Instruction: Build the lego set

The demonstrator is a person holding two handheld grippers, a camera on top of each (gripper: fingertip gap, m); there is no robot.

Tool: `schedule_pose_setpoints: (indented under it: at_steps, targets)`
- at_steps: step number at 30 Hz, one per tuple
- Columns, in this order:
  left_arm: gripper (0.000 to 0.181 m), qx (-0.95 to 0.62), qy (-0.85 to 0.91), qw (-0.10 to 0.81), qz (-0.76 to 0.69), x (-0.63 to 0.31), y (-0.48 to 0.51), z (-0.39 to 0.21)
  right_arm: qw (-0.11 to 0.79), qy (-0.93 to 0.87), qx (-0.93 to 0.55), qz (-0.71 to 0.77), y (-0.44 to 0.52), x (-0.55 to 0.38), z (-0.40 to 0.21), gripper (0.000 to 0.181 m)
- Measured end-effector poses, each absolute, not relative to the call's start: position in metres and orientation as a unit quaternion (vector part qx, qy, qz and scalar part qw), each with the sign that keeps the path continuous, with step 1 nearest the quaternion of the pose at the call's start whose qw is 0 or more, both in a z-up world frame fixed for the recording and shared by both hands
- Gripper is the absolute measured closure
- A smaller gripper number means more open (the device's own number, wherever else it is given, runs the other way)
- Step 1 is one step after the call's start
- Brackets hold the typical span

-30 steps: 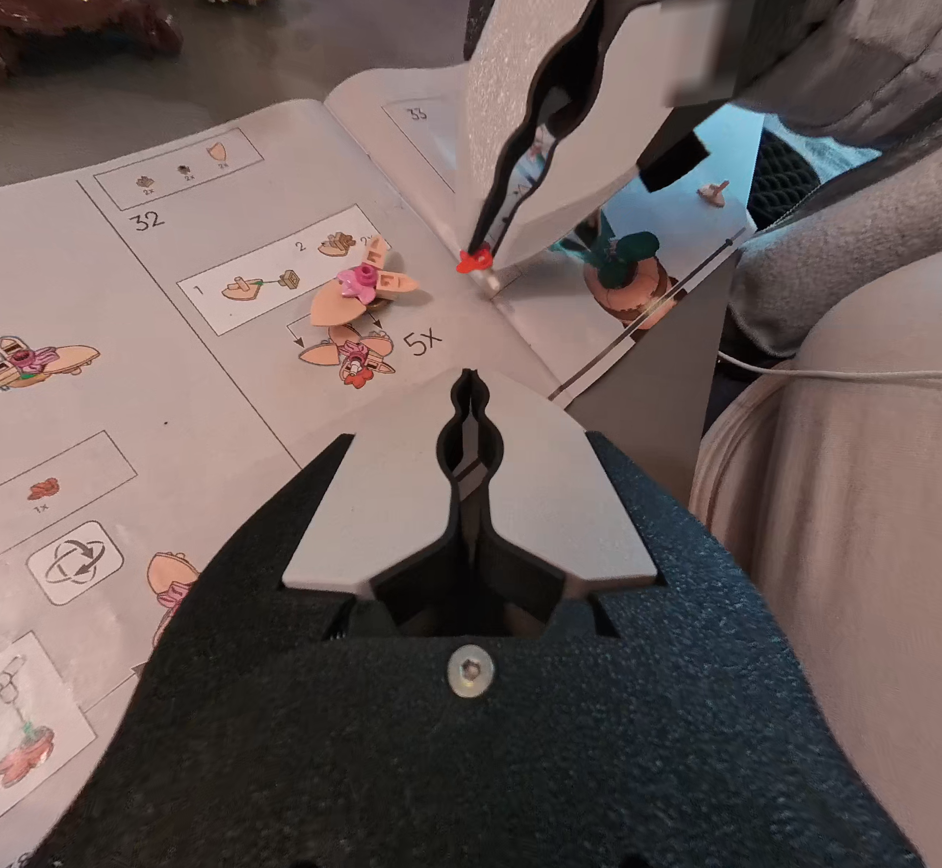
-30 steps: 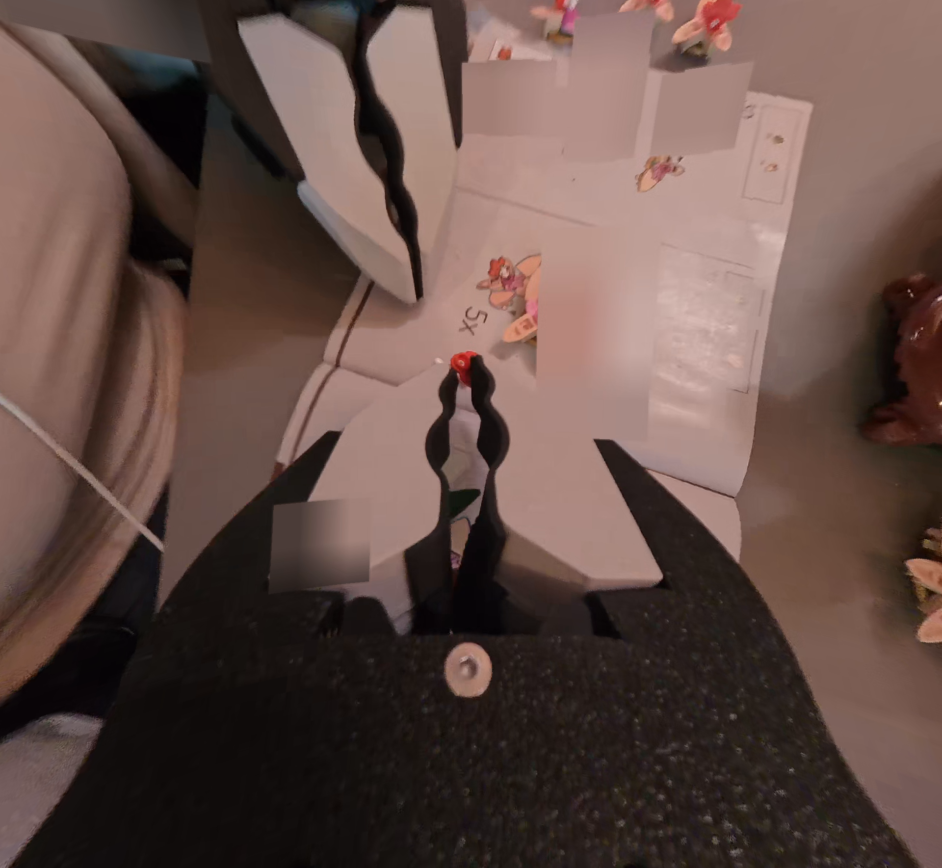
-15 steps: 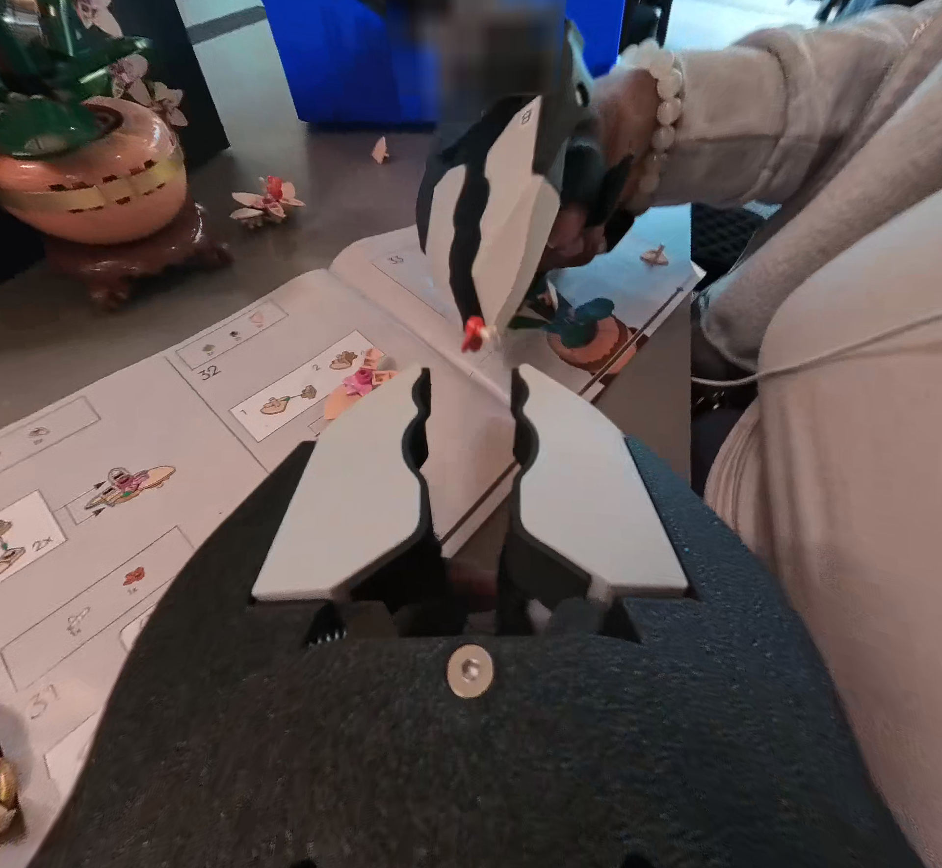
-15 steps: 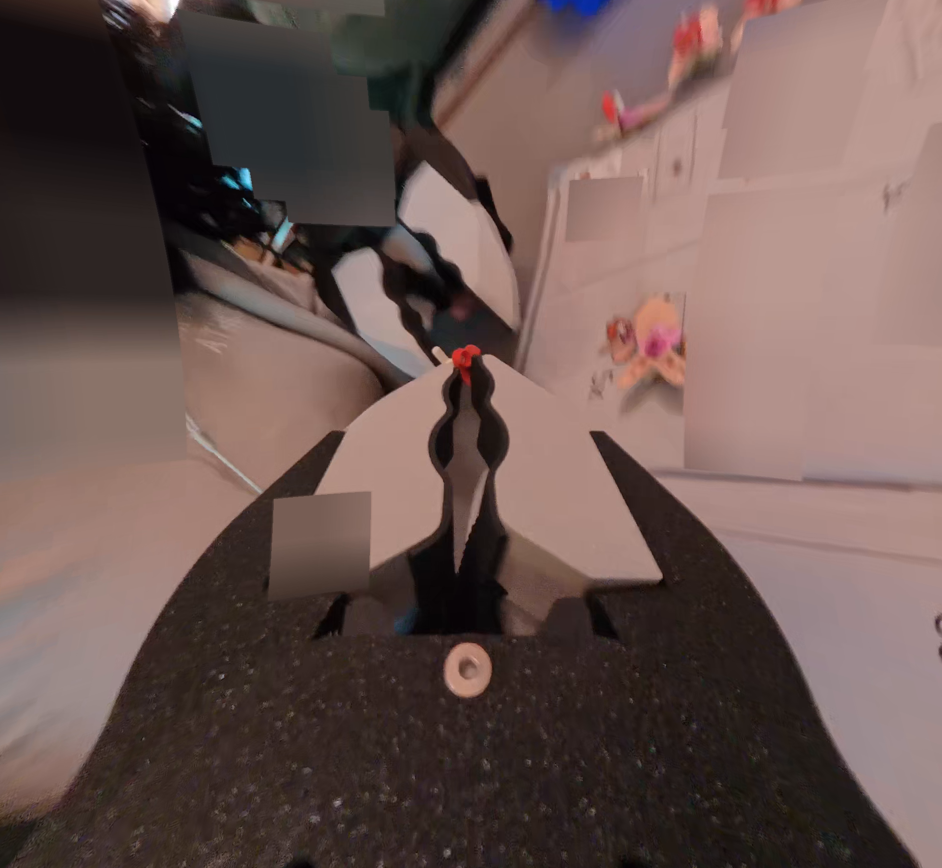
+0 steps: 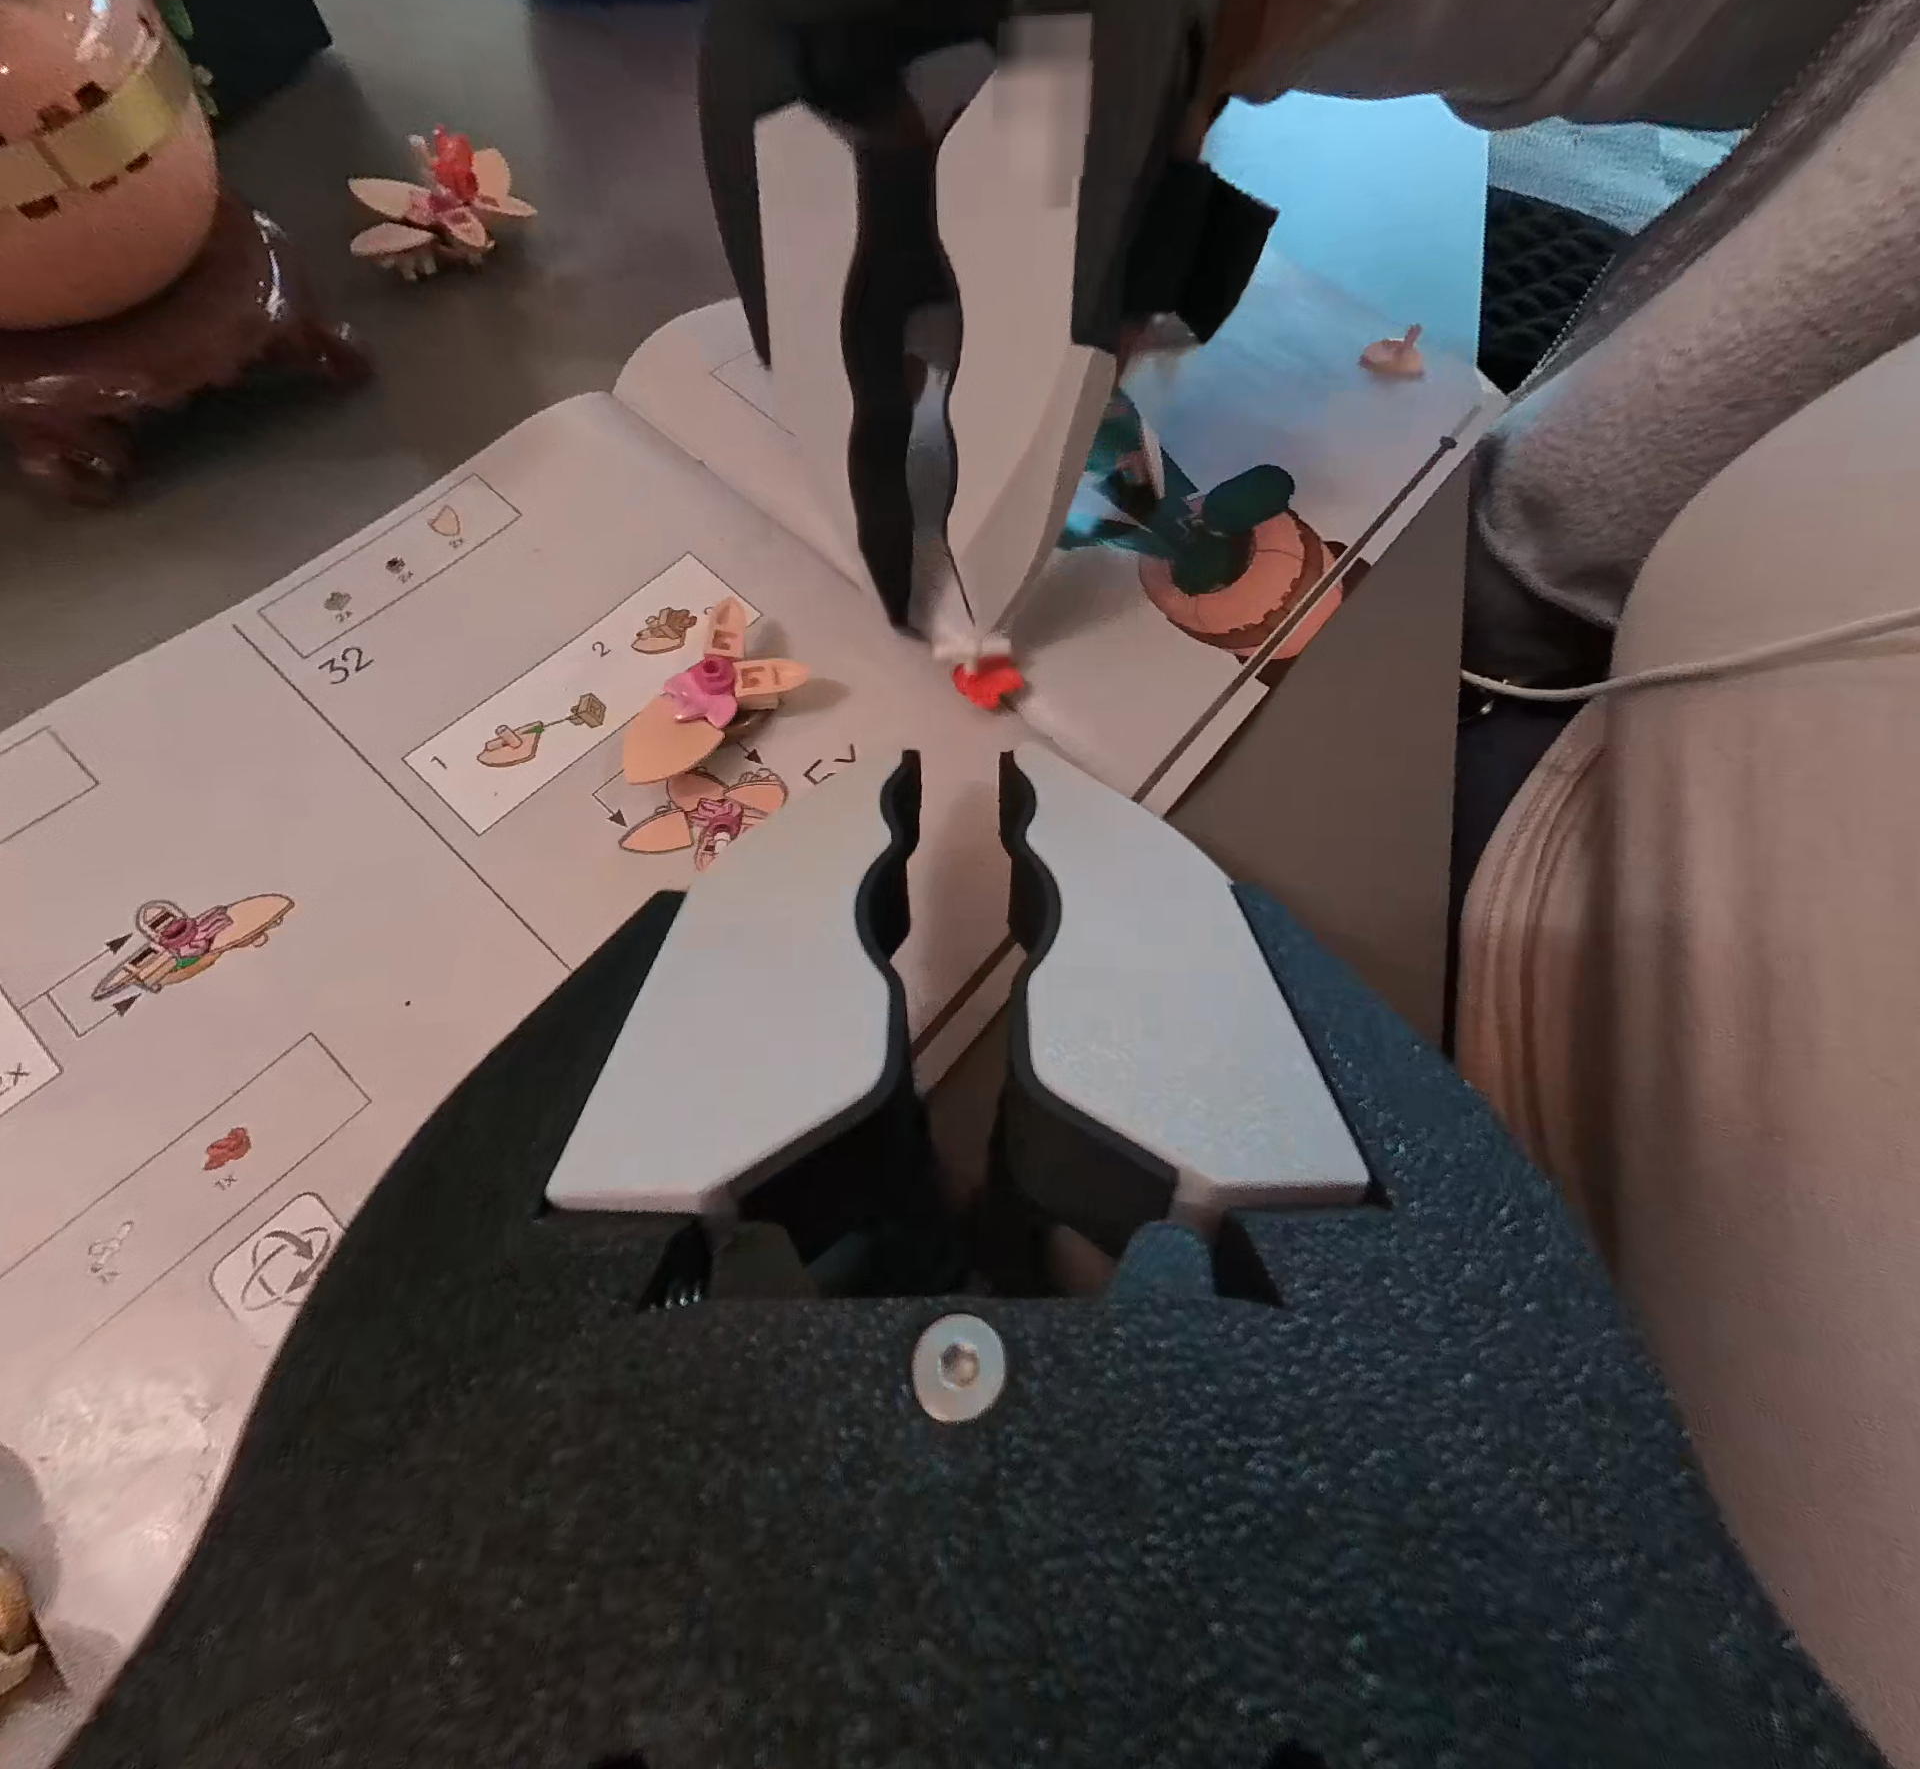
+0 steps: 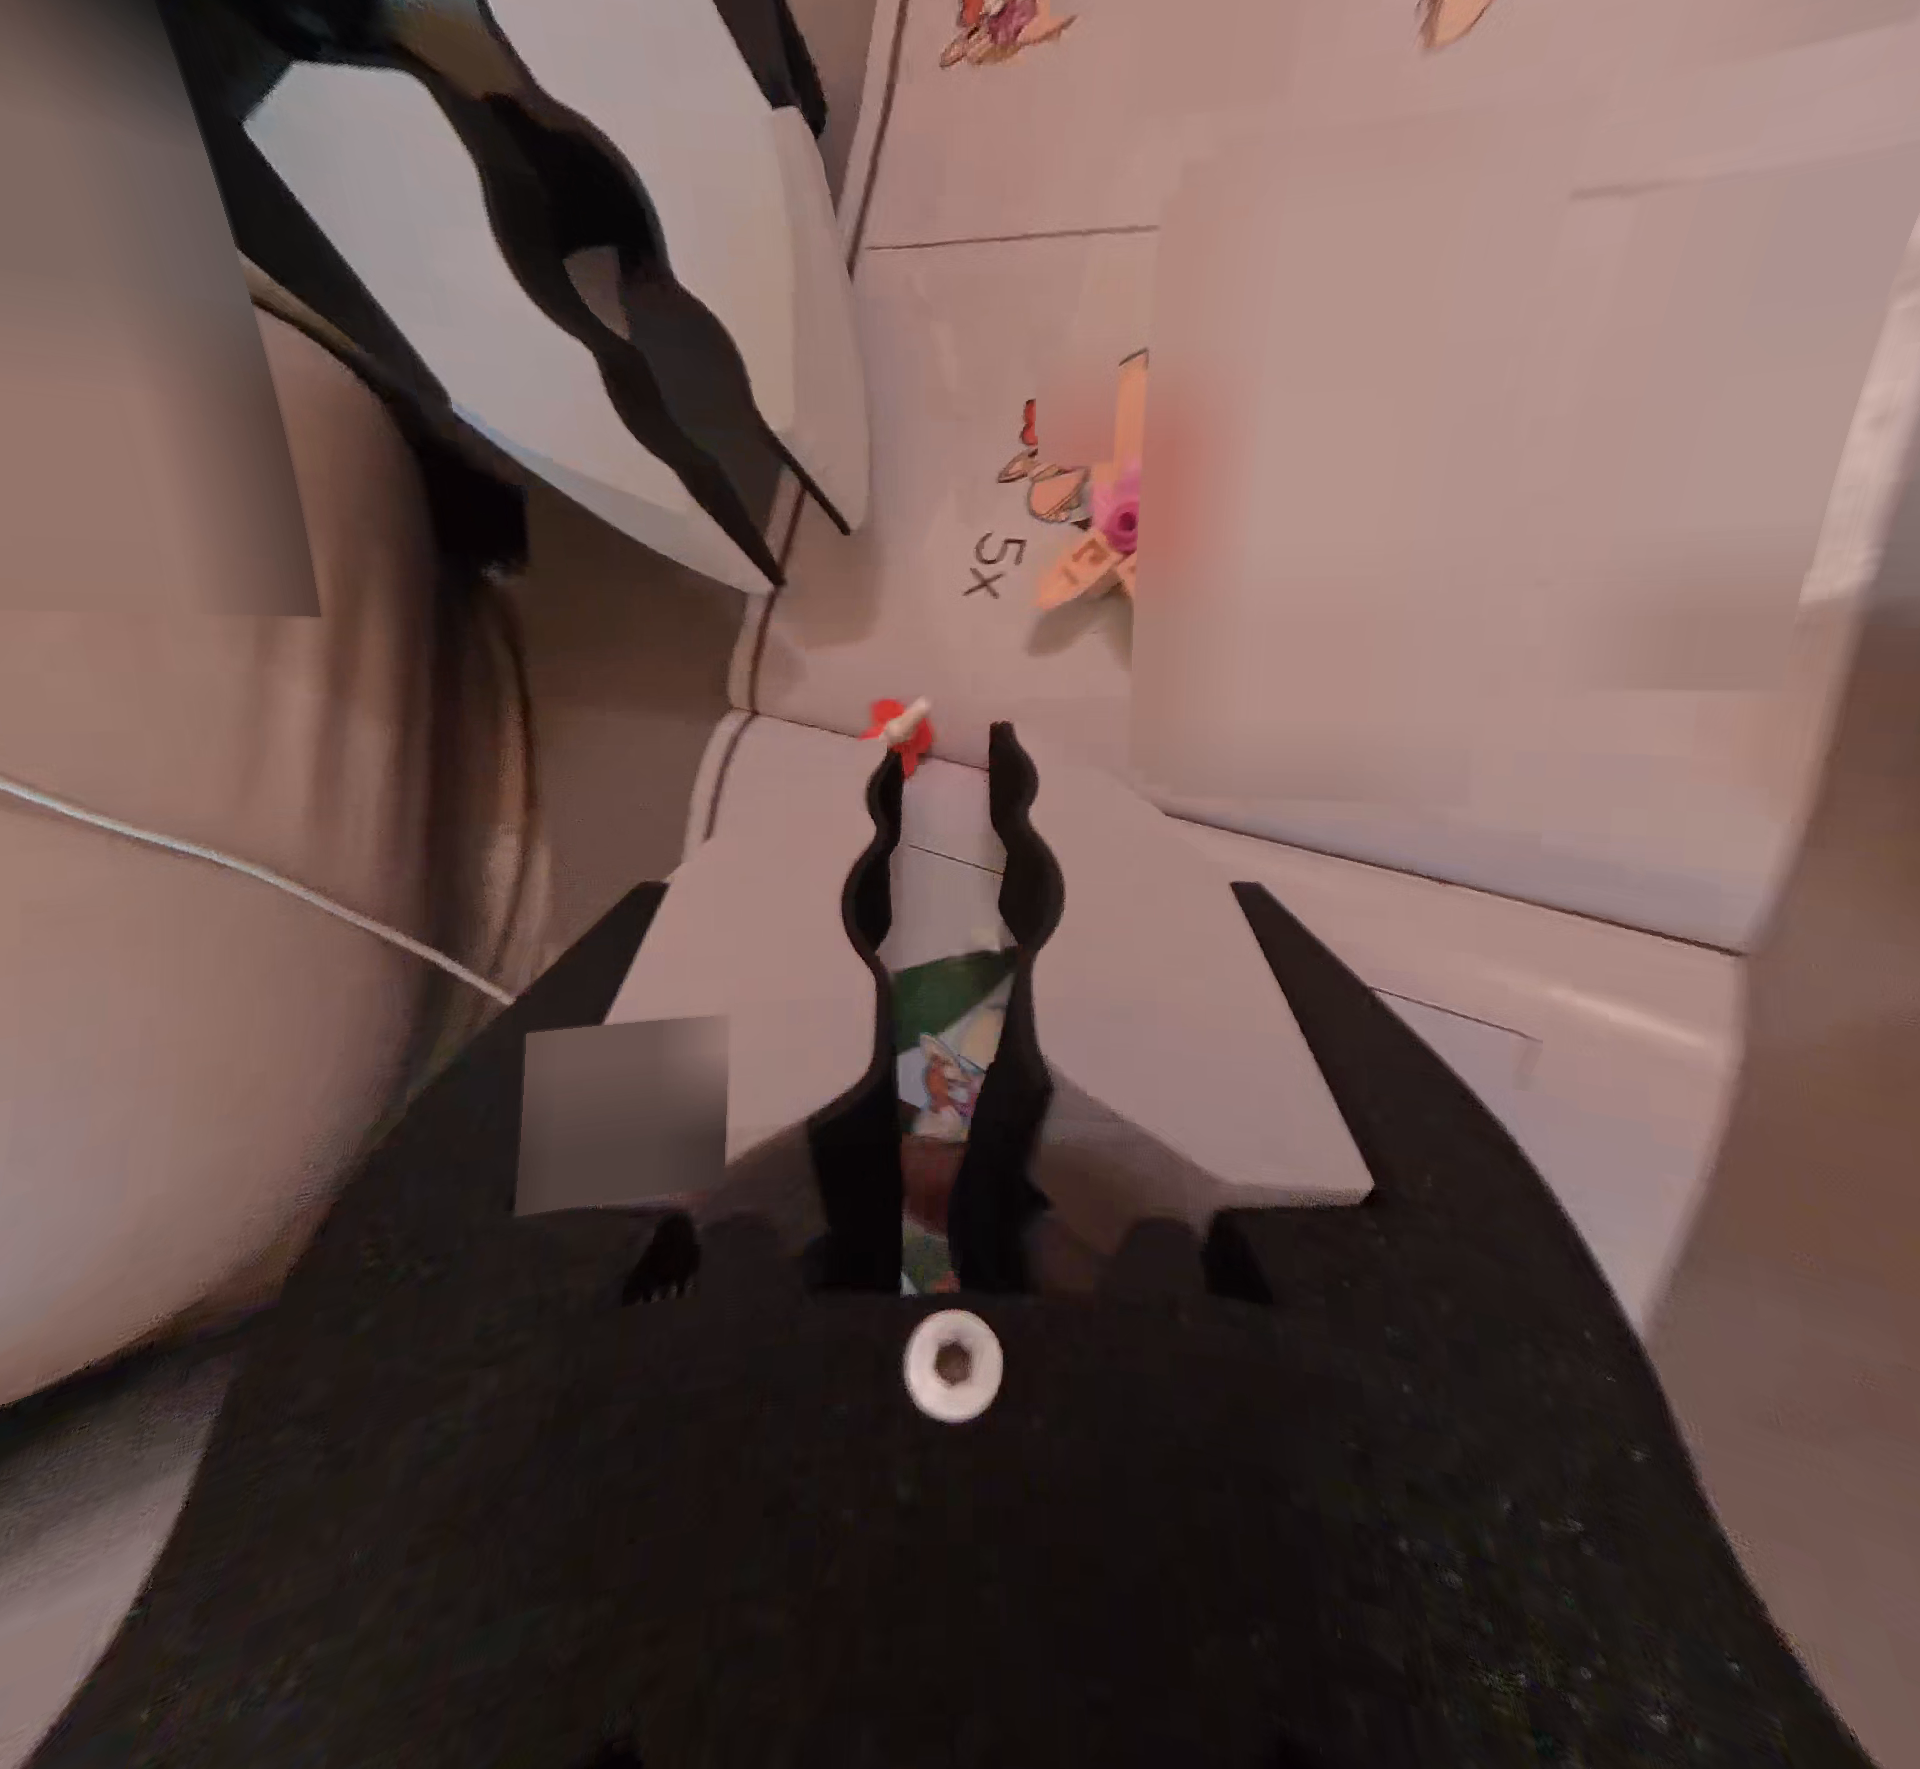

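Red piece (image 5: pixel 985 682) lies on booklet (image 5: pixel 312 784) beside tan flower (image 5: pixel 707 696).

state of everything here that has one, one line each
left tongs: open, empty, above the booklet
right tongs: open, red piece at the left tip, no longer pinched
red piece: with a white peg, released on the booklet
booklet: open, flat on the table
flower: partly built, lying on the booklet
finished flower: assembled, on the table
pot: upright on its brown stand
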State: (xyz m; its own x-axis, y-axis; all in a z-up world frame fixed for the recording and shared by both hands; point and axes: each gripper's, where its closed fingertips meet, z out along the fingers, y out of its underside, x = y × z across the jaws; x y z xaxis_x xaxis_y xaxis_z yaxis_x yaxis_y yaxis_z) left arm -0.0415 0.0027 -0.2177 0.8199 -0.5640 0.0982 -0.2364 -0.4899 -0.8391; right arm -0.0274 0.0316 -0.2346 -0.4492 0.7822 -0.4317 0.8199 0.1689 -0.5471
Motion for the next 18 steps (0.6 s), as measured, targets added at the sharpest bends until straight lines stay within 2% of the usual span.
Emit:
schedule_pose_setpoints:
  at_steps: [1, 3, 6, 9, 15, 18]
  targets:
    - [0.167, -0.844, 0.232, 0.446, -0.185, -0.043, 0.004, -0.217, -0.004, 0.772, 0.52, -0.365, 0.037, -0.028, -0.232, 0.164]
    - [0.168, -0.846, 0.222, 0.447, -0.187, -0.045, 0.005, -0.217, -0.066, 0.774, 0.52, -0.354, 0.045, -0.029, -0.223, 0.164]
    - [0.168, -0.85, 0.215, 0.441, -0.192, -0.045, 0.005, -0.219, -0.112, 0.766, 0.532, -0.344, 0.035, -0.022, -0.214, 0.174]
    - [0.169, -0.853, 0.216, 0.436, -0.189, -0.045, 0.005, -0.221, -0.111, 0.743, 0.584, -0.307, 0.035, -0.013, -0.228, 0.171]
    - [0.17, -0.856, 0.217, 0.426, -0.195, -0.041, 0.003, -0.223, -0.081, 0.66, 0.654, -0.362, 0.046, -0.024, -0.231, 0.179]
    - [0.171, -0.857, 0.214, 0.423, -0.201, -0.04, 0.002, -0.224, -0.028, 0.672, 0.655, -0.346, 0.035, -0.022, -0.242, 0.17]
